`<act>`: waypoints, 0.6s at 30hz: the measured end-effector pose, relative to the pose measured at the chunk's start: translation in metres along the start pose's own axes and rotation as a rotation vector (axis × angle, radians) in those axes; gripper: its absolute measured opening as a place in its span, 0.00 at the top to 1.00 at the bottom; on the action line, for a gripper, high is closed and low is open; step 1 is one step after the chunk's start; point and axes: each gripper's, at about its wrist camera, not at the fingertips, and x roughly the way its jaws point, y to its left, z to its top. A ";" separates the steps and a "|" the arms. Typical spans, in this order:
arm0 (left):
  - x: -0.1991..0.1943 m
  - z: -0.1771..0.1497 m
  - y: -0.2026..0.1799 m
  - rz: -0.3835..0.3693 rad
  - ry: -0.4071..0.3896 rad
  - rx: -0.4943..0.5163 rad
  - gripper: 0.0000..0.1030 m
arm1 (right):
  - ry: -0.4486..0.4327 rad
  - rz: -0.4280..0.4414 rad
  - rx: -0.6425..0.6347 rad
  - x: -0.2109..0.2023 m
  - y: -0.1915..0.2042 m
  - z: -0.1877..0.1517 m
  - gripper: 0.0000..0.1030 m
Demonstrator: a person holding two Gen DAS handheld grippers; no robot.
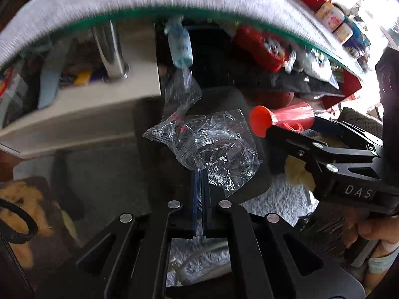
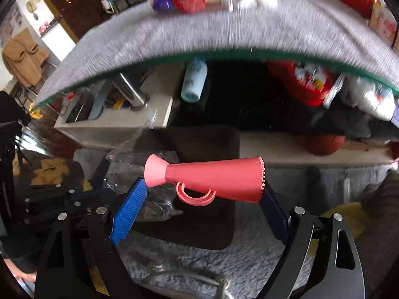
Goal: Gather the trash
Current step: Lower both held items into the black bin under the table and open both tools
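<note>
1. Left gripper [image 1: 200, 174]: I read its blue fingers [image 1: 195, 199] as pressed together, pinching the lower edge of a crumpled clear plastic wrapper [image 1: 209, 147]. The wrapper hangs out ahead of the fingertips, over a dark bin [image 1: 249, 189] that sits on the pale shaggy rug [image 1: 281, 199].

2. Right gripper [image 2: 203, 191]: fingers set wide and clamped on a red toy megaphone [image 2: 212, 177], end to end. The textured blue pad [image 2: 129, 211] meets the flared mouthpiece end; the other pad meets the ridged rim of the broad end. The megaphone lies crosswise between the fingers, its ring handle hanging below. In the left wrist view I see the same megaphone [image 1: 281, 119] held just right of the wrapper, not touching it, with a hand [image 1: 374, 231] on the gripper's grip.

3. Counter [image 2: 199, 32]: grey-covered top with a green glass edge, arching across the upper part of both views. Blurred packets and red items lie on it near the far edge; I cannot identify them.

4. Shelf under the counter: a pale blue bottle [image 2: 193, 82], a red package [image 2: 306, 84], a chrome leg [image 2: 132, 92].

5. Dark bin [image 2: 199, 224], right wrist view: directly below the megaphone, on the rug.
</note>
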 end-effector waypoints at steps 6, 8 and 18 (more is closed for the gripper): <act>0.017 -0.005 0.002 -0.004 0.042 0.010 0.98 | 0.043 -0.001 0.007 0.017 -0.003 -0.003 0.14; 0.019 -0.005 0.004 0.000 0.046 0.007 0.93 | 0.044 0.004 0.000 0.018 -0.001 -0.001 0.14; 0.017 0.002 0.010 0.024 0.047 -0.027 0.70 | 0.040 0.011 0.012 0.018 0.000 0.006 0.09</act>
